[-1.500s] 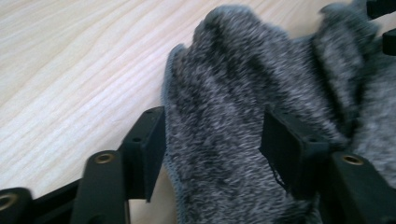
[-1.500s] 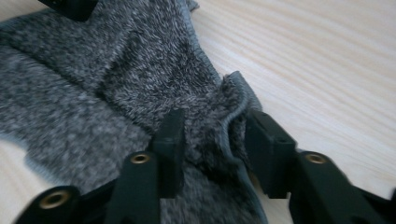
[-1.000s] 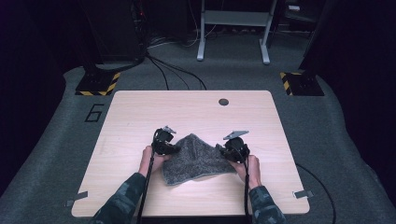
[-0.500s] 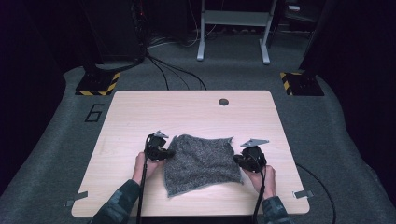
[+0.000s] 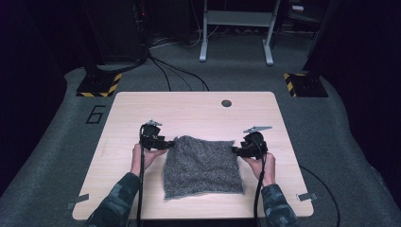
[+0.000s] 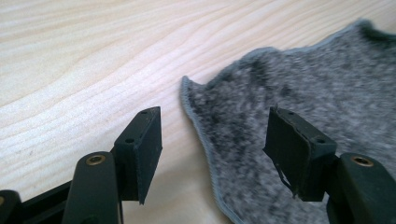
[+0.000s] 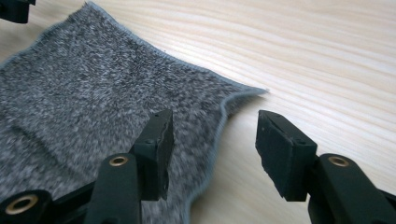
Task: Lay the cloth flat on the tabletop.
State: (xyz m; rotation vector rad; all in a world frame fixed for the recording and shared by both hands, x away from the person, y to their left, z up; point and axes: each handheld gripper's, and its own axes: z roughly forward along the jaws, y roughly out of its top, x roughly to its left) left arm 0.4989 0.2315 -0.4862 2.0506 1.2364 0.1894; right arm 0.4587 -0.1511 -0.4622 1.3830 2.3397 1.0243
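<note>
Lying between parted tongs (image 5: 166, 143): cloth (image 5: 202, 165)

Camouflage sleeves (image 5: 118, 201), black left gripper (image 5: 163, 143), right gripper (image 5: 237, 151), brass screws, trailing black cables.

Table evenly lit amid dark surroundings; gripper views slightly blurred at edges.

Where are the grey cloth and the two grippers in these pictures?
grey cloth (image 5: 203, 165): high view, middle of its fuzzy surface.
left gripper (image 6: 212, 151): left gripper view, gap between open jaws.
right gripper (image 7: 215, 151): right gripper view, gap between open jaws.
</note>
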